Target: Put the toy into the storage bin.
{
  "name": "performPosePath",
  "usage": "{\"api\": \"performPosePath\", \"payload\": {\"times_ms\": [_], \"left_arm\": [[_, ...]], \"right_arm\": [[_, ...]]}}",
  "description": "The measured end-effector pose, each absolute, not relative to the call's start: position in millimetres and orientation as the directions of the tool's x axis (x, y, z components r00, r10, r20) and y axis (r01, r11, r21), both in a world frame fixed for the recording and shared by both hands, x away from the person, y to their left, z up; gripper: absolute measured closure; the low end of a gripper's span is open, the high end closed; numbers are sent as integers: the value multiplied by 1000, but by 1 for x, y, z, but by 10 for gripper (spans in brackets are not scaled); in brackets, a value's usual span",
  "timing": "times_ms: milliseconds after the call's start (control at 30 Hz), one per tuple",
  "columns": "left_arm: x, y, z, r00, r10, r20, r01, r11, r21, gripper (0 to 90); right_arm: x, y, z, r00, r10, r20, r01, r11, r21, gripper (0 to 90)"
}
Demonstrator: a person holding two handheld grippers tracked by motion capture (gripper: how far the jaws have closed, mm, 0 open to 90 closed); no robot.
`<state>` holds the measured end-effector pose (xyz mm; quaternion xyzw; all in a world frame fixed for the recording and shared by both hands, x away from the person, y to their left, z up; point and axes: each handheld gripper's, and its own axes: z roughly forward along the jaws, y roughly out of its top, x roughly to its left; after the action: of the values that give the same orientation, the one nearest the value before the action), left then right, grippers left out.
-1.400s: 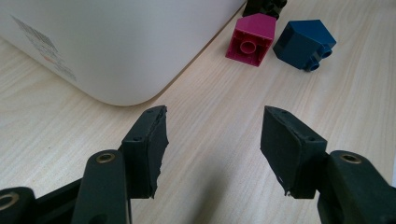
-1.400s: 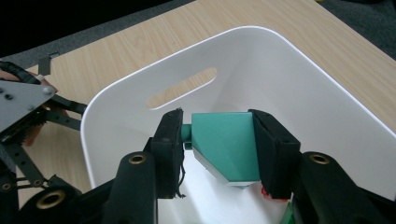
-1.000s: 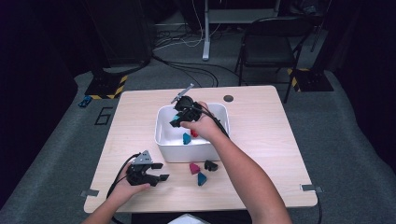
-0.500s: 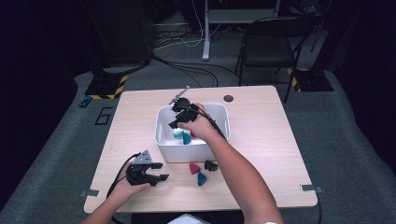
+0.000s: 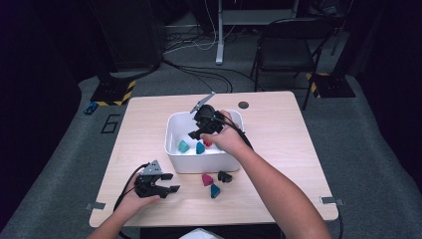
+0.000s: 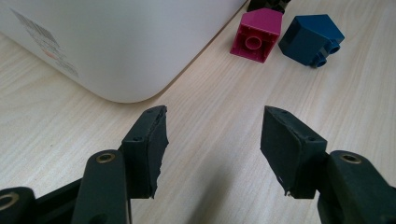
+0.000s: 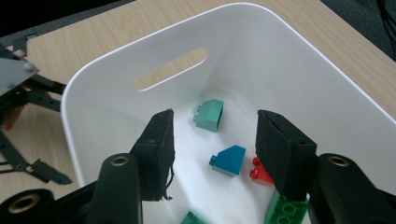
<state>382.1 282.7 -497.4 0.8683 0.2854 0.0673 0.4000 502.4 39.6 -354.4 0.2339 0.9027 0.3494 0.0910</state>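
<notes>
High view: right tool [image 5: 199, 130], jaws just opened and empty, is held over white bin [image 5: 174, 154]; three bricks [image 5: 214, 183] are left on desk [image 5: 278, 149].
Left gripper view: left tool [image 6: 212, 140] is spread, empty, near magenta brick [image 6: 257, 35].
Right gripper view: several bricks [image 7: 229, 161] are binned.

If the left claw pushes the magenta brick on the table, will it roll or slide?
The magenta brick looks like rigid plastic with flat faces and a sloped top, so it would probably slide, not roll. Small and hollow-looking, it is likely light. A push might knock it into the dark blue brick beside it.
</notes>
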Motion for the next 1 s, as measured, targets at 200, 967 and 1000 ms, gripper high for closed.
{"api": "performPosePath", "payload": {"times_ms": [200, 967, 1000], "left_arm": [[382, 282, -498, 828, 549, -113, 445, -520, 729, 407], [382, 282, -500, 818, 564, -114, 453, -509, 732, 404], [383, 282, -500, 821, 560, -113, 452, -516, 727, 405]], "right_arm": [[483, 18, -339, -874, 485, 18, 354, 612, 707, 464], [408, -50, -335, -866, 500, 10, 324, 545, 773, 452], [405, -52, -336, -864, 503, 9, 324, 542, 775, 452]]}}
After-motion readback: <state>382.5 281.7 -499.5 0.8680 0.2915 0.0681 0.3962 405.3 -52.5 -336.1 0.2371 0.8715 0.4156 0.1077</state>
